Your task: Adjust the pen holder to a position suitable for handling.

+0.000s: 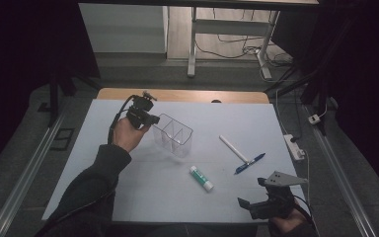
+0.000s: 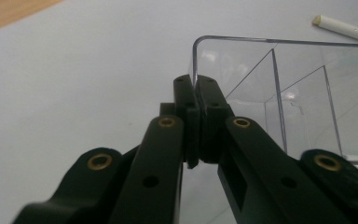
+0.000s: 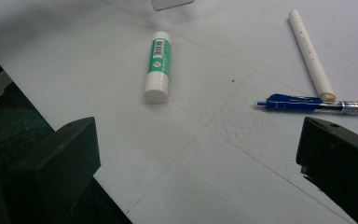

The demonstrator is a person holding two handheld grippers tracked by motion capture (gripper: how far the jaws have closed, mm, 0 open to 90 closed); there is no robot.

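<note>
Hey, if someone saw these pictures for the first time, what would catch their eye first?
Probably the left hand-held gripper, shut on the rim of a clear divided box near the middle of the white table. Next, the green-and-white glue stick lying in front of the box, and the white pen touching a blue pen to its right, with the right hand-held gripper open at the near edge.

Both grippers are black, the left gripper (image 2: 196, 88) with brass-coloured rivets, and its jaws pinch the wall of a clear, colourless box (image 2: 279, 93). Just ahead of the right gripper (image 3: 198, 154) lies a glue stick (image 3: 158, 66) with a white cap and a green label bearing a barcode, and to its right a blue pen (image 3: 317, 104) touching a white stick (image 3: 310, 53) with a cream tip. The sheet (image 3: 205, 154) under them is pale grey-white.
</note>
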